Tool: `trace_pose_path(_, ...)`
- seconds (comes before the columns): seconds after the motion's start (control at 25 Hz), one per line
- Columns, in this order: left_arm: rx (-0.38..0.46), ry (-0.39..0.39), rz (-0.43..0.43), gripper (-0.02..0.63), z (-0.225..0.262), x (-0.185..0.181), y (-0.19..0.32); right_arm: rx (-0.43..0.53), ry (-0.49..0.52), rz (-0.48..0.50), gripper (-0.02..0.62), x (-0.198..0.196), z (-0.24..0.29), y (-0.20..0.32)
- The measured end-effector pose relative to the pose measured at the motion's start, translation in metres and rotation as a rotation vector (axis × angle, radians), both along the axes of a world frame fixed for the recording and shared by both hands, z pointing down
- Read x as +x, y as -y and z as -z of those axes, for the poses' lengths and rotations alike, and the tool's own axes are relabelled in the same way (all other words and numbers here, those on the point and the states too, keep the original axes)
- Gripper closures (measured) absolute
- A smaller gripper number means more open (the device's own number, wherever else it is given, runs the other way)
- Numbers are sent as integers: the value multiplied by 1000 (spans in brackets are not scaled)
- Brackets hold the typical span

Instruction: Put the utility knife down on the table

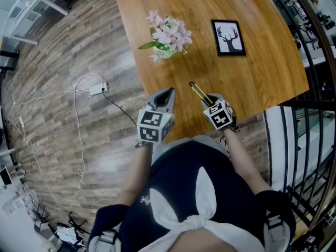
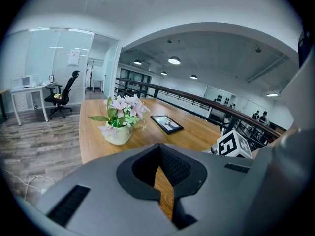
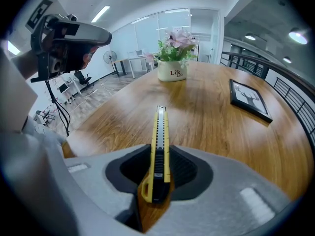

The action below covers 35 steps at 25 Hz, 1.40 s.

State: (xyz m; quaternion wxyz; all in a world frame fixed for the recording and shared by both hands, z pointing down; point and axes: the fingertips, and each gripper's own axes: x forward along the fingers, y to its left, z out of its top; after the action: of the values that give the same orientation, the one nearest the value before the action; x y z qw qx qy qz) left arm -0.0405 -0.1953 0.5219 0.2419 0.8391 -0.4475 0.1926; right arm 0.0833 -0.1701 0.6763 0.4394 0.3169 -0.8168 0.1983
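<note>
Plank floor (image 1: 58, 56) over the whole left of the head view. At upper right, a wooden table (image 1: 262, 72), its near edge toward the person (image 1: 184, 177) in a dark top at the bottom.

Left gripper (image 1: 169, 92) out over the table close to its left edge, well apart from everything on the top. Clenched on nothing: in its own view (image 2: 158, 149), pads tip to tip, with only a thin sliver of wood showing behind them. Marker cube (image 1: 154, 126) at its back.

Right gripper (image 1: 210, 100) just beside it, to the right, above the near edge and tilted steeply down. Clamped on the knife: in its own view (image 3: 160, 156), dark pads pressed against both flanks of the handle.

Flowers (image 1: 169, 34), pink and white in a pale pot (image 3: 172, 71), farther up the table, ahead of both grippers. Frame (image 1: 228, 37) with a deer's-head print flat on the top, to the right of the flowers and apart from them.

Knife (image 1: 200, 93), yellow with a metal strip down its middle (image 3: 160, 132), held at its back end, the rest sticking forward toward the flowers, over bare wood on the near part of the table. Not clear whether the tip touches the top.

White cable (image 1: 79, 140) looped across the floor, with a small adapter (image 1: 97, 89) near the table's left edge.
</note>
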Motion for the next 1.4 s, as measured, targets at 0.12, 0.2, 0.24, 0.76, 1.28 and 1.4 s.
trace_pose_path(0.12, -7, 3, -1, 589, 1, 1, -1, 6, 16, -2, 479, 1, -1, 0)
trace_pose_path(0.2, -10, -3, -1, 589, 0, 2, -1, 13, 22, -5, 477, 1, -2, -1)
trace_pose_path(0.24, -12, -4, -1, 590, 0, 3, -1, 17, 23, -7, 477, 1, -1, -1)
trace_pose_path(0.76, -4, 3, -16, 589, -1, 2, -3, 20, 12, 13, 430, -5, -1, -3)
trace_pose_path(1.28, -1, -7, -8, 589, 0, 1, -5, 136, 59, -56, 411, 7, 45, 14)
trace_pose_path(1.4, 4, -12, -6, 589, -1, 1, -5, 146, 98, -101, 411, 9, 54, 15)
